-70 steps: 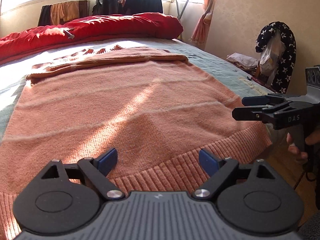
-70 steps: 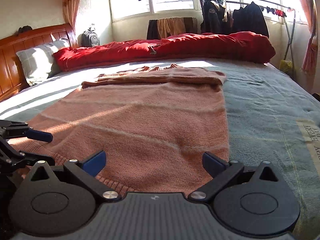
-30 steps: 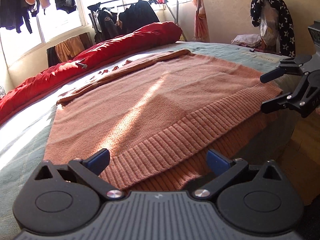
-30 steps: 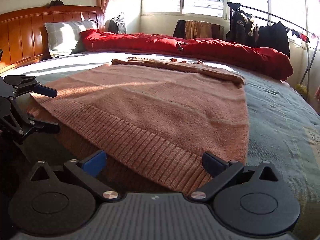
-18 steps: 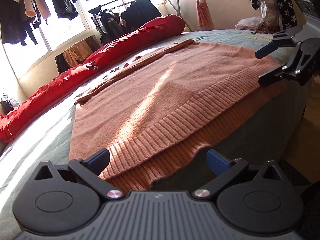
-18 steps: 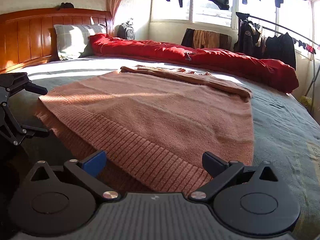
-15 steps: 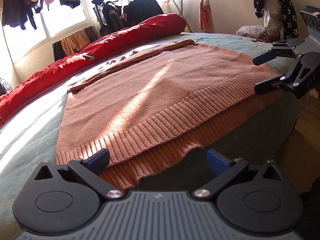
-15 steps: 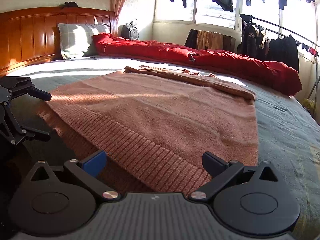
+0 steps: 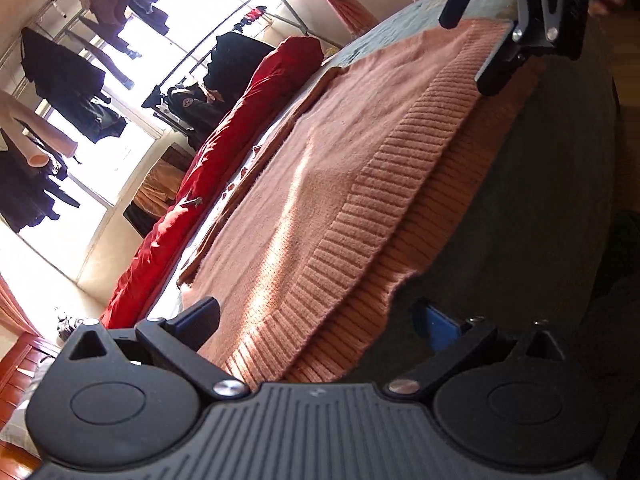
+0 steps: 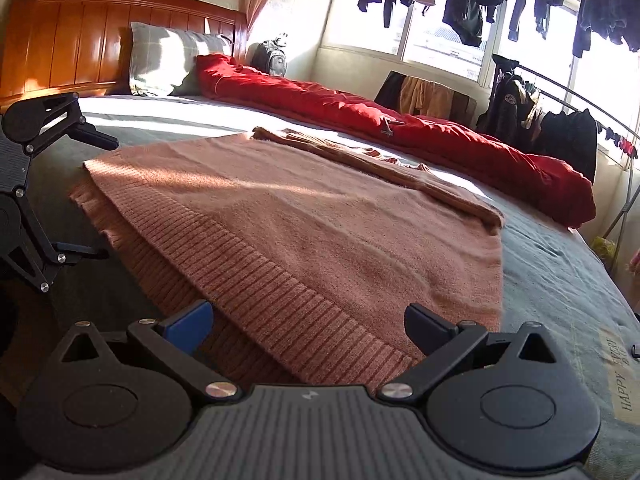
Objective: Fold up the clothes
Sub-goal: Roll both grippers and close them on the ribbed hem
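At the bed's near edge, both grippers' jaws gape apart around the sweater (image 10: 320, 216) hem corners.

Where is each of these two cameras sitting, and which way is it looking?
Left wrist: rides the left hand-held gripper, rolled sideways at the bed's edge, facing along the sweater hem; its open fingers show, and the right hand-held gripper beyond.
Right wrist: rides the right hand-held gripper, low at the hem's other corner, facing the headboard; its open fingers show.
Both share the sweater, the red duvet and each other's gripper.
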{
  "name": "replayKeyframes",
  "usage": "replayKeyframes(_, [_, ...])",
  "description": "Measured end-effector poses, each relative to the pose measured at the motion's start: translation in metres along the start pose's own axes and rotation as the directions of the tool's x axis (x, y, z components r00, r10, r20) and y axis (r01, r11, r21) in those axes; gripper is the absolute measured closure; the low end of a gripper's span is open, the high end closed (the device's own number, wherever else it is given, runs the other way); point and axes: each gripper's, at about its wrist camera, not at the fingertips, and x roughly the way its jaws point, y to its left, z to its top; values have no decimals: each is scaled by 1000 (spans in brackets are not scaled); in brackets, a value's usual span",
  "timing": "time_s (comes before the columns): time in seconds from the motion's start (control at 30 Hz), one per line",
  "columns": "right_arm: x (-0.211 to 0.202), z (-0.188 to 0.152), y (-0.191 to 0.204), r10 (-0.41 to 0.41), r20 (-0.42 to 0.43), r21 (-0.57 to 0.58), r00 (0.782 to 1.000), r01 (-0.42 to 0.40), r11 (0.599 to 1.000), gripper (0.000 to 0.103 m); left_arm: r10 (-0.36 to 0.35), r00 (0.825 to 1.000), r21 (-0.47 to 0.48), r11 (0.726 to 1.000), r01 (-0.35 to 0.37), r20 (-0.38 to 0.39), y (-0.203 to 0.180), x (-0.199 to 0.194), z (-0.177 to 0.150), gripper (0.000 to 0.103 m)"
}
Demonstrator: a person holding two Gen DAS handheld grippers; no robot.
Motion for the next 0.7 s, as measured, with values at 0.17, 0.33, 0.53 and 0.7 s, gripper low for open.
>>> replayKeyframes(0.17, [1, 1, 8, -1, -1, -46, 1000, 1, 999, 0, 54, 997, 89, 994, -58, 50, -6, 3, 12, 1])
replayKeyframes(0.33, [1, 6, 15, 20, 17, -72, 1000, -19, 997, 0, 93, 993, 121, 987, -101, 74, -5, 3, 19, 1])
replayKeyframes(0.53, [8, 18, 43, 72, 62, -208, 995, -58, 977, 0, 115, 990, 53, 991, -120, 83, 8, 0, 25, 1])
replayKeyframes(0.7, [25, 24, 75, 105, 74, -328, 992, -76, 942, 0, 125, 988, 23, 992, -127, 88, 17, 1, 26, 1])
